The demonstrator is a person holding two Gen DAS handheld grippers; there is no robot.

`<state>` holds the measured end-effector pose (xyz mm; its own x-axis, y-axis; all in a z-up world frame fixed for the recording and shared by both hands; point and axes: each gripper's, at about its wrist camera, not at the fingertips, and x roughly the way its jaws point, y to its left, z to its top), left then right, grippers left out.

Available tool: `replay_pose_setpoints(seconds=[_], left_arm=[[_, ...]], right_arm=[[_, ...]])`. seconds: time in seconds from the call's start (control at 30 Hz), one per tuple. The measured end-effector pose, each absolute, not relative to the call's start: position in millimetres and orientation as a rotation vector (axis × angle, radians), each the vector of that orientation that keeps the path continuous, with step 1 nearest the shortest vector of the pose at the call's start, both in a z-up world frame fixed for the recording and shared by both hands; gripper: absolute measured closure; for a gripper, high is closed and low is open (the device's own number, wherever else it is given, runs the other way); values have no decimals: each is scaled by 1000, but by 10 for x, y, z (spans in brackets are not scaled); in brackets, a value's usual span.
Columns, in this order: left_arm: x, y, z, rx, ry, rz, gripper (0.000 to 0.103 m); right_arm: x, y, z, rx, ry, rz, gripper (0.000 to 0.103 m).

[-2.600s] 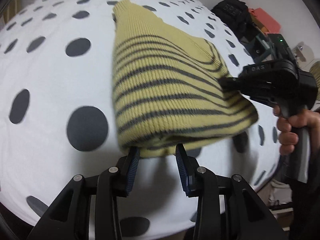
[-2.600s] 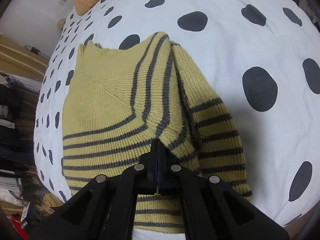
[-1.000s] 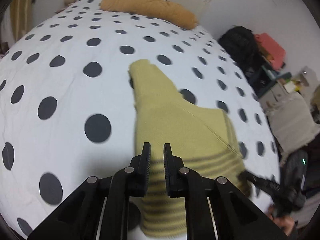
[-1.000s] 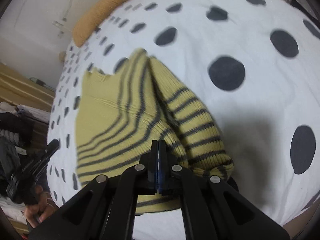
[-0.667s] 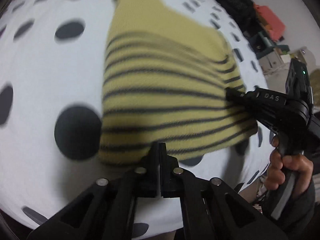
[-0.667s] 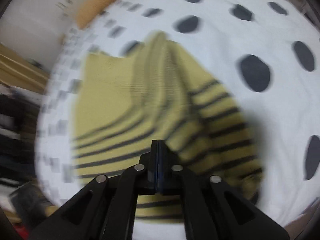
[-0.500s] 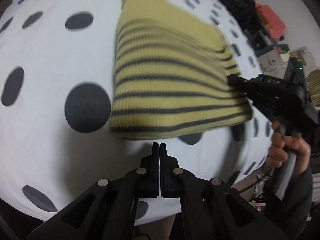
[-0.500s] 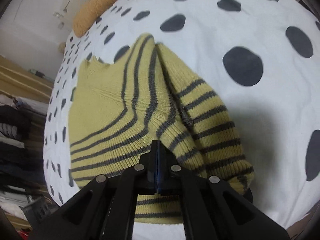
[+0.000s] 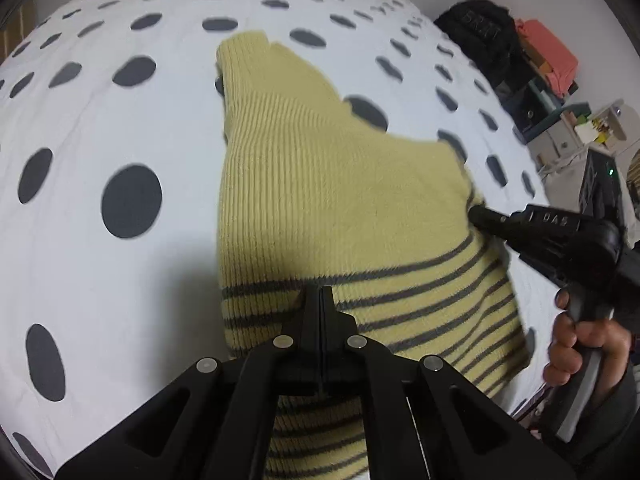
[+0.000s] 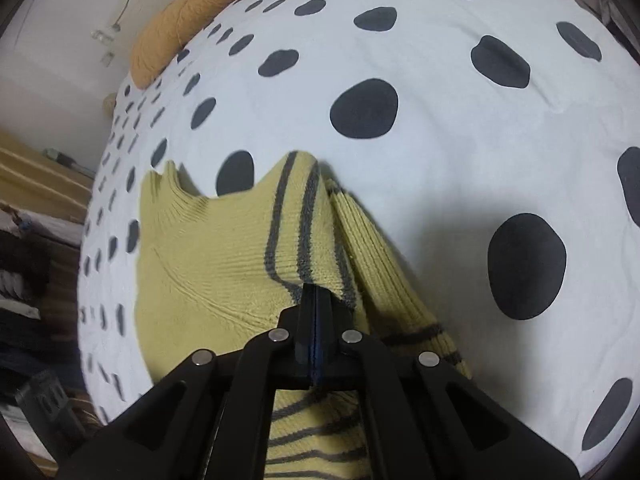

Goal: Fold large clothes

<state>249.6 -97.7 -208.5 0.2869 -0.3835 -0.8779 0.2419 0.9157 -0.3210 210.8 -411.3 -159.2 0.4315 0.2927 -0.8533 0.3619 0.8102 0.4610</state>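
A yellow knit sweater (image 9: 340, 184) with grey stripes lies on the white, dark-dotted bed (image 9: 120, 120). My left gripper (image 9: 322, 292) is shut, its tip down on the striped lower part; no fabric shows between its pads. My right gripper (image 10: 316, 290) is shut on a striped edge of the sweater (image 10: 208, 264), which rises in a ridge up to its tip over the plain chest. In the left wrist view the right gripper (image 9: 476, 214) meets the sweater's right edge, with a hand (image 9: 576, 344) on its handle.
An orange pillow (image 10: 180, 12) lies at the far end of the bed (image 10: 440, 180). Beside the bed's right side are a black bag (image 9: 480, 36), a coral item (image 9: 548, 56) and shelves (image 9: 560, 120). Dark clothes (image 10: 24, 280) hang on the other side.
My left gripper went from slightly open to shut, swung back off the hem, then came forward onto the stripes. The right gripper drew its striped edge further over the plain part.
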Motion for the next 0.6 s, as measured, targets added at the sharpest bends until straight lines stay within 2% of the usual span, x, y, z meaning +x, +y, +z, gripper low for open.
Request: replay_pose_setpoints(seconds=[0.13, 0.3, 0.4, 0.43, 0.47, 0.5, 0.53, 0.57, 0.6], left_arm=[[2611, -943, -1815, -148, 1131, -440, 102], [2724, -859, -1781, -121, 1170, -364, 102], [2660, -607, -1823, -143, 1183, -323, 101], [2651, -532, -1847, -157, 1191, -314, 97], [2643, -453, -1893, -176, 1203, -312, 81], [2644, -371, -1959, -199, 1220, -321, 59], [2649, -311, -2010, -215, 1228, -327, 51], [2655, -246, -2063, -234, 1229, -334, 46], [2659, -202, -2092, -241, 1230, -342, 46]], right_arm=[[2219, -3946, -1322, 565, 1082, 6, 100], [2563, -4085, -1705, 507, 1197, -135, 103], [2426, -4322, -1596, 516, 1144, -270, 98], [2312, -4393, -1529, 580, 1108, -224, 98], [2141, -4448, -1452, 637, 1083, -179, 98], [1971, -4468, -1390, 663, 1065, -140, 96], [1815, -4478, -1344, 680, 1044, -108, 92], [1611, -4476, -1296, 700, 1024, -81, 76], [1346, -4490, -1263, 724, 1012, -65, 45]])
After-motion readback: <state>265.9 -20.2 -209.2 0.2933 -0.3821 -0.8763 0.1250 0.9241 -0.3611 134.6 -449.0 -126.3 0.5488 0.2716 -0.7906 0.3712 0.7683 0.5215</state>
